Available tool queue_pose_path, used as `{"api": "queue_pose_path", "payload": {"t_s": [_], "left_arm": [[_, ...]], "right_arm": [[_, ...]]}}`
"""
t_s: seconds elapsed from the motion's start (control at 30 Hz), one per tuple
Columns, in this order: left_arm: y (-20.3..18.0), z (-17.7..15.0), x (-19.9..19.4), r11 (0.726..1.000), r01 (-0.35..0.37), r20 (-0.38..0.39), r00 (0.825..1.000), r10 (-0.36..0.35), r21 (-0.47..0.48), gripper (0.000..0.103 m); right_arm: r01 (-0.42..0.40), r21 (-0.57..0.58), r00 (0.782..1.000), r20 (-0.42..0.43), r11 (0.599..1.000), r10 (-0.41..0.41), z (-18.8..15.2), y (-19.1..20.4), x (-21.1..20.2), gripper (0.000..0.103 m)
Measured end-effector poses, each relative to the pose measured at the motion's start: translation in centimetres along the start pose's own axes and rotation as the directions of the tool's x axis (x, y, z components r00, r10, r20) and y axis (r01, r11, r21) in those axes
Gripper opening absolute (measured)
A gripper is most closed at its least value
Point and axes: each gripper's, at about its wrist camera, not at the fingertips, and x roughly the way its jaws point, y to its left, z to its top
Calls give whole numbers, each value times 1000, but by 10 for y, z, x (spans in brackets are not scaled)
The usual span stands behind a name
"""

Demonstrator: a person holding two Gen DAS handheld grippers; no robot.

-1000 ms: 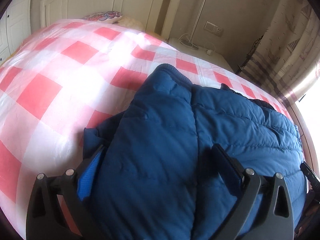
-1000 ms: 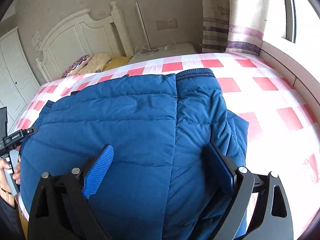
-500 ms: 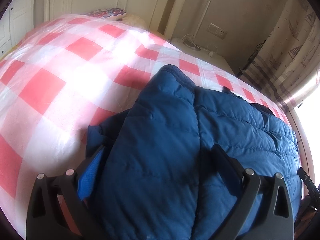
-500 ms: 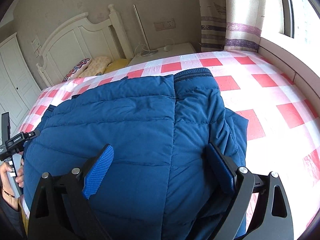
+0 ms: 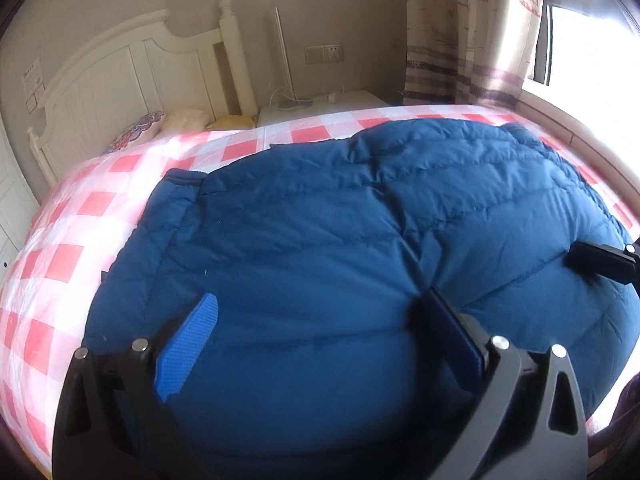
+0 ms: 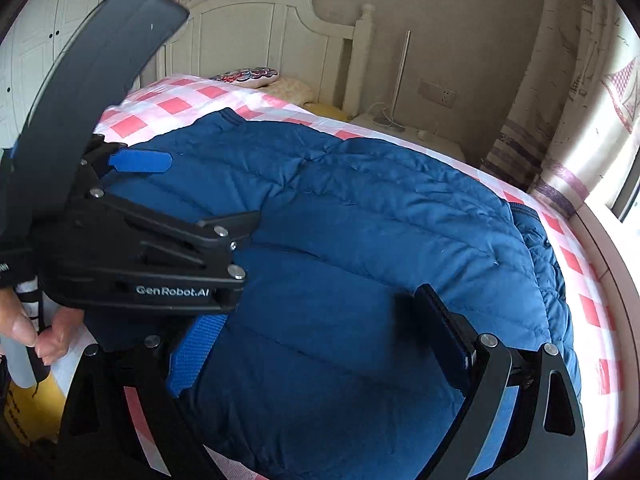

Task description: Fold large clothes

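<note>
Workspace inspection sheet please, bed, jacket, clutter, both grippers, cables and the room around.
Surface: bed under a red-and-white checked sheet.
Job's things: blue puffer jacket lying bunched on the bed.
Clutter: pillows at the headboard.
Grippers: left gripper open over the jacket; right gripper open over the jacket.
Cables: white cables on the nightstand.
Surroundings: white headboard, wall socket, curtain, window.

The left gripper [image 5: 316,330] sits at the bottom centre of its own view, jaws spread wide, blue pads facing each other. The right gripper [image 6: 320,328] fills the bottom of its own view, likewise wide apart. In the right wrist view the left gripper appears at middle left, with the person's hand [image 6: 36,332] at the lower left edge.
</note>
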Motion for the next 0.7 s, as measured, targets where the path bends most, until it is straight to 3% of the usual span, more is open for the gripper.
{"api": "queue_pose_path", "payload": {"t_s": [0.07,0.17,0.27,0.33,0.4,0.43,0.57,0.7], "left_arm": [[18,-4,0,999,-11,-7,1000,11,-34,102],[58,-17,-4,992,-84,-7,996,84,-91,102],[108,-32,-6,974,-78,-13,997,77,-213,102],[129,-40,-6,963,-48,-12,999,46,-264,102],[137,-42,-4,953,-56,-28,998,50,-297,102],[140,-44,-1,949,-48,-42,998,37,-312,102],[147,-46,6,937,-18,-65,998,-5,-348,102],[148,-48,7,932,-1,-68,997,-25,-362,102]], "right_arm": [[13,3,1000,-1,1000,-13,-2,-11,-5,91],[98,47,995,-1,994,-98,-10,-39,-16,91],[125,203,992,-10,971,-126,-26,-91,-23,91],[116,319,993,-15,941,-117,-43,-124,-24,91],[54,406,998,0,912,-59,-60,-147,-18,92],[15,435,1000,7,900,-20,-64,-153,-14,92],[68,407,998,-30,911,-60,-59,-144,-11,93],[45,419,999,-27,907,-37,-61,-147,-10,94]]}}
